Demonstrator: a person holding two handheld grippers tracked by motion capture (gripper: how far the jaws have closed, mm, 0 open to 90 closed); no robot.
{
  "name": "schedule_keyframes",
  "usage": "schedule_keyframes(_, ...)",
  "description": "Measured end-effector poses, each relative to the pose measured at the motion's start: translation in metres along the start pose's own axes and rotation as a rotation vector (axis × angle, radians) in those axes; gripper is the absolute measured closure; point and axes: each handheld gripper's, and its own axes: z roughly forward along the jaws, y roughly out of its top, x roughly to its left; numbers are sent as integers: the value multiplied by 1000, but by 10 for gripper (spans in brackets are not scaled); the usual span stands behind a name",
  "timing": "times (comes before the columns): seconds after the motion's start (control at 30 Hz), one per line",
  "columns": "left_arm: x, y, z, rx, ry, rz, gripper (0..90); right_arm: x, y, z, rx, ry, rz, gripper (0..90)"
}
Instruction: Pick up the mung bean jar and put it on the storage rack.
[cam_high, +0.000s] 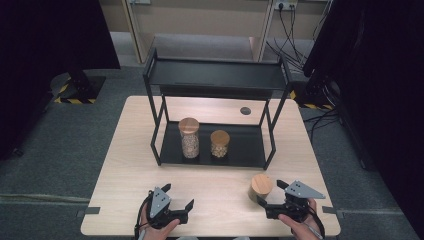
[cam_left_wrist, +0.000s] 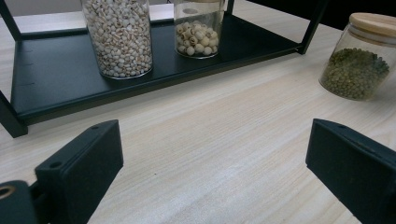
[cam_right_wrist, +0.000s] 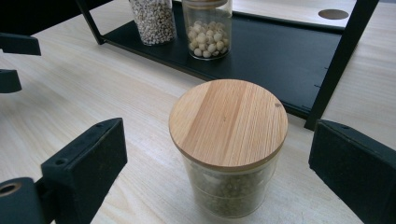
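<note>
A pale wood-grain lid (cam_right_wrist: 228, 122) caps the glass jar of dark green beans (cam_right_wrist: 231, 191), beside a black metal shelf (cam_high: 250, 145) on the light wooden table (cam_high: 125, 165).

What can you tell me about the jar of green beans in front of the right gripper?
The jar of green beans is a short, round, clear glass container with a flat, pale wooden lid, shut. It is partly filled with small dull-green beans. It stands upright on the light wooden table, in front of the black shelf rack near its right front leg, apart from it. The right gripper has its jaws open to either side of the jar, not touching it; only the table touches it.
</note>
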Motion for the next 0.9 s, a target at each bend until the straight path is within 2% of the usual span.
schedule_keyframes(0.73, 0, 0, 1, 3, 1, -1, 34, -5, -2, 27, 64, -19, -10, 60)
schedule_keyframes(0.9, 0, 0, 0, 2, 1, 0, 35, -5, -3, 34, 74, -15, -21, 108)
